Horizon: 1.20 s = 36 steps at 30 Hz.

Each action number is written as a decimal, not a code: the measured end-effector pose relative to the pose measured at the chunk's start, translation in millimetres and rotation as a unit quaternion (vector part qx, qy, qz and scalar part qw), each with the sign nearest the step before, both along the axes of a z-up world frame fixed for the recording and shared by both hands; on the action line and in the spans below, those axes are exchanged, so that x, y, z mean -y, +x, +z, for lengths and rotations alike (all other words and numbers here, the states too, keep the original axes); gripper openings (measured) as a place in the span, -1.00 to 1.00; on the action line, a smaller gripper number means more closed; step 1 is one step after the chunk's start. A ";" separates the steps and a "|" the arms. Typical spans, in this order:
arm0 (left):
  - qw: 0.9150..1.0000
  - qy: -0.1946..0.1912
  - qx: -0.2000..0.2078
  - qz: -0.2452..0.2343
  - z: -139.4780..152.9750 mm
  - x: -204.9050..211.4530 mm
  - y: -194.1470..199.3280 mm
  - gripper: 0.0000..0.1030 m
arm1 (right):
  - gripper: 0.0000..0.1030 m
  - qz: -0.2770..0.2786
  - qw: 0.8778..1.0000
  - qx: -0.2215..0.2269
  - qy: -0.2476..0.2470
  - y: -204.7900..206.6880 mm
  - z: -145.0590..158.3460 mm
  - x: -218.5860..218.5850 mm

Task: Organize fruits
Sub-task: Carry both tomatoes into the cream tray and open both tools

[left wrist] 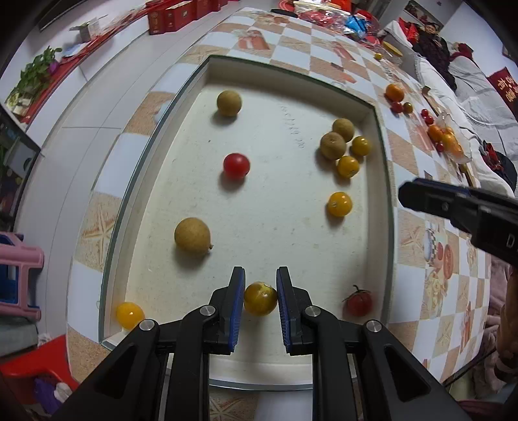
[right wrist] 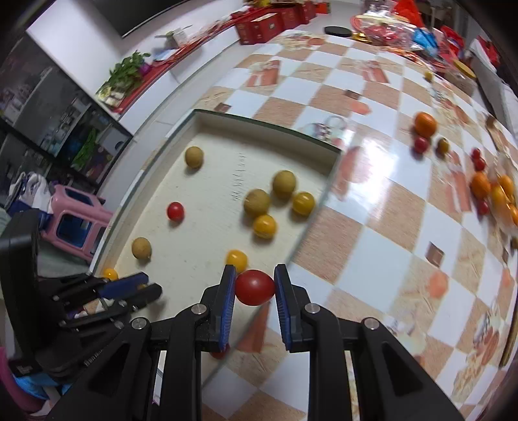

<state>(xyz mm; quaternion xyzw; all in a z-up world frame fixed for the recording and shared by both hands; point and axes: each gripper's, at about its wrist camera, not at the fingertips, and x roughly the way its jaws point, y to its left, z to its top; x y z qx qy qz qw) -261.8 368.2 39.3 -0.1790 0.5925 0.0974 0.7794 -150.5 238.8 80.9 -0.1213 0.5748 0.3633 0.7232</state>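
A white tray with a glass rim [left wrist: 275, 73] holds several brown longans, yellow cherry tomatoes and a red cherry tomato [left wrist: 236, 165]. My left gripper [left wrist: 260, 278] hangs over the tray's near end, shut on a yellow cherry tomato [left wrist: 260, 298]. A red tomato with a stem [left wrist: 358, 301] lies to its right. My right gripper [right wrist: 255, 275] is shut on a red cherry tomato [right wrist: 255, 287], right above the tray's right-hand glass edge [right wrist: 310, 226]. Each gripper shows in the other's view: the right gripper [left wrist: 453, 207] and the left gripper [right wrist: 129, 288].
The tray rests on a checkered tablecloth [right wrist: 372, 259]. At the far right an orange [right wrist: 425, 124], small red tomatoes and a glass dish of oranges [right wrist: 495, 194] lie loose. A pink stool [right wrist: 77, 220] stands left of the table. Red boxes [right wrist: 265, 24] line the back.
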 end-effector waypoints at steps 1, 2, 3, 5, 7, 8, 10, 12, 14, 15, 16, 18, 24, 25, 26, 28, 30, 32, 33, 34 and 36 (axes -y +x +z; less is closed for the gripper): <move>1.000 0.001 -0.001 0.002 -1.7 0.1 -0.2 -0.59 | -0.49 0.005 1.000 -0.001 -0.001 0.8 -1.3 -5.5; 1.000 0.002 -0.002 0.003 -3.5 0.2 -0.1 -0.59 | -0.49 0.009 1.000 -0.004 -0.003 1.8 -2.9 -10.1; 1.000 0.004 -0.004 0.005 -5.7 0.3 0.0 -0.59 | -0.50 0.012 1.000 -0.006 -0.004 2.8 -4.5 -14.1; 1.000 0.006 -0.006 0.007 -8.2 0.9 1.0 -0.59 | -0.50 0.019 1.000 -0.010 -0.006 4.9 -7.6 -22.3; 1.000 0.010 -0.009 0.008 -10.5 1.1 2.0 -0.59 | -0.49 0.027 1.000 -0.012 -0.007 6.9 -10.6 -30.7; 1.000 0.012 -0.010 0.009 -11.2 1.0 2.5 -0.59 | -0.49 0.030 0.999 -0.011 -0.008 7.5 -11.6 -33.3; 1.000 0.016 -0.013 0.010 -12.7 1.2 2.8 -0.59 | -0.49 0.038 0.999 -0.013 -0.011 10.0 -15.0 -41.1; 1.000 0.025 -0.016 0.007 -13.9 1.5 3.4 -0.59 | -0.49 0.043 0.999 -0.015 -0.016 12.9 -19.5 -48.6; 0.999 0.034 -0.018 0.004 -15.2 2.3 4.5 -0.59 | -0.49 0.047 0.998 -0.018 -0.023 15.6 -26.3 -55.9; 0.999 0.038 -0.016 0.001 -15.6 3.2 5.2 -0.59 | -0.49 0.048 0.998 -0.018 -0.026 16.3 -28.3 -58.4; 0.999 0.045 -0.016 -0.002 -15.8 5.0 6.0 -0.59 | -0.49 0.052 0.998 -0.018 -0.030 17.1 -31.8 -62.2; 0.998 0.061 -0.014 -0.011 -15.7 9.1 7.7 -0.58 | -0.49 0.061 0.997 -0.016 -0.042 16.8 -38.5 -69.3; 0.996 0.084 -0.014 -0.031 -17.1 16.2 8.7 -0.53 | -0.46 0.088 0.993 -0.007 -0.075 10.2 -52.9 -84.3; 0.996 0.083 -0.016 -0.033 -17.6 16.4 8.9 -0.32 | -0.36 0.092 0.993 -0.005 -0.076 9.2 -53.7 -85.8; 0.996 0.083 -0.016 -0.034 -18.0 16.4 9.3 -0.11 | -0.28 0.098 0.992 -0.006 -0.076 8.1 -53.7 -87.6; 0.994 0.101 -0.011 -0.029 -16.0 16.9 7.9 0.31 | 0.01 0.105 0.992 -0.010 -0.075 6.6 -53.1 -91.8; 0.995 0.099 -0.009 -0.031 -15.3 16.8 8.0 0.31 | 0.06 0.103 0.991 -0.006 -0.080 5.8 -52.3 -93.0; 0.995 0.095 -0.015 -0.029 -16.2 15.1 7.5 0.31 | 0.06 0.092 0.993 -0.015 -0.071 9.5 -50.3 -90.5; 0.995 0.094 -0.017 -0.028 -15.6 14.1 6.8 0.31 | 0.06 0.086 0.994 -0.019 -0.066 11.7 -48.0 -88.7; 0.995 0.093 -0.017 -0.028 -14.4 13.5 6.5 0.31 | 0.10 0.081 0.995 -0.021 -0.061 13.6 -44.0 -86.4; 0.995 0.090 -0.018 -0.028 -10.0 11.7 5.0 0.31 | 0.37 0.075 0.996 -0.022 -0.049 15.2 -33.6 -82.0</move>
